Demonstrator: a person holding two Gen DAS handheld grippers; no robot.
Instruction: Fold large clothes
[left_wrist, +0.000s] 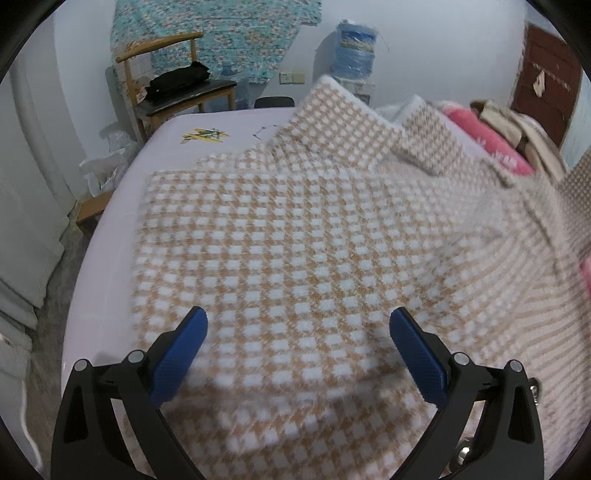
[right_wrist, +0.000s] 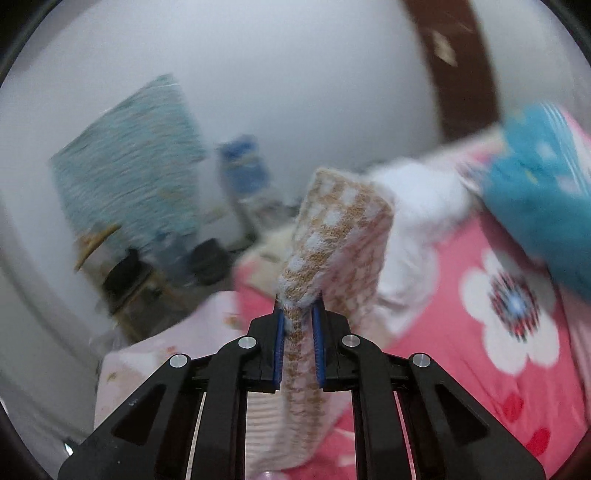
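Jaws of the right gripper (right_wrist: 300, 317) are clamped tight on a bunched fold of the tan-and-white checked knit garment (right_wrist: 334, 236), which stands up from between the blue pads (right_wrist: 318, 343) and also hangs below them. Jaws of the left gripper (left_wrist: 298, 332) stand wide apart over the same garment (left_wrist: 295, 240), gripping nothing. It lies spread across the pale pink bed sheet (left_wrist: 122, 221), one part raised toward the far right. Beyond it lie a pink floral quilt (right_wrist: 491, 332) and a wooden chair (left_wrist: 173, 85) beside the bed.
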